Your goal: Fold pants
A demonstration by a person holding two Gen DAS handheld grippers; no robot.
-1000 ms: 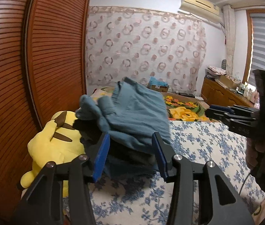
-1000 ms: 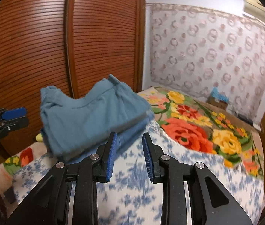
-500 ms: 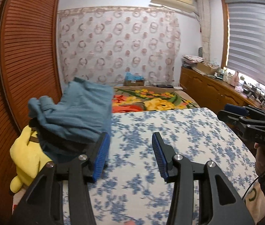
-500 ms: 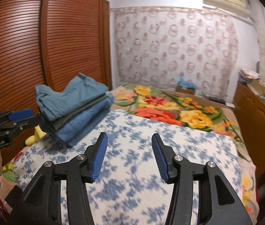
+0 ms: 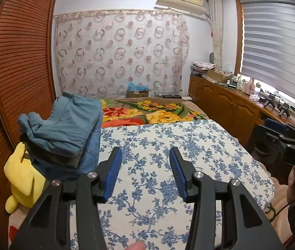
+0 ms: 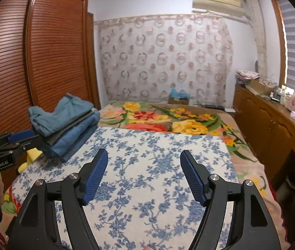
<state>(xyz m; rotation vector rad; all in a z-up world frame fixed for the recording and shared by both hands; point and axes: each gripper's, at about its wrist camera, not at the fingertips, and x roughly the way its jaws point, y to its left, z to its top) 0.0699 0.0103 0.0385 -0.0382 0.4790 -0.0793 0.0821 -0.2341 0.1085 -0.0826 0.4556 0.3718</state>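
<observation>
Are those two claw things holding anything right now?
No. The left gripper and right gripper are both empty, the right opening; the folded pants lie stacked on the bed.

Teal pants (image 5: 64,125) top blue jeans (image 6: 72,139); white sheet (image 5: 164,145) has blue flowers; the plush toy (image 5: 22,175) looks yellow.

Ahead of both hand-held grippers the blue-flowered sheet (image 6: 153,166) on the bed lies bare and flat, open to passage up to the floral blanket (image 5: 147,112). To the left a stack of folded pants (image 5: 64,133) rises, with a yellow plush toy (image 5: 22,177) and the slatted wardrobe (image 5: 18,62) close behind. To the right stands a wooden cabinet (image 6: 272,129).
</observation>
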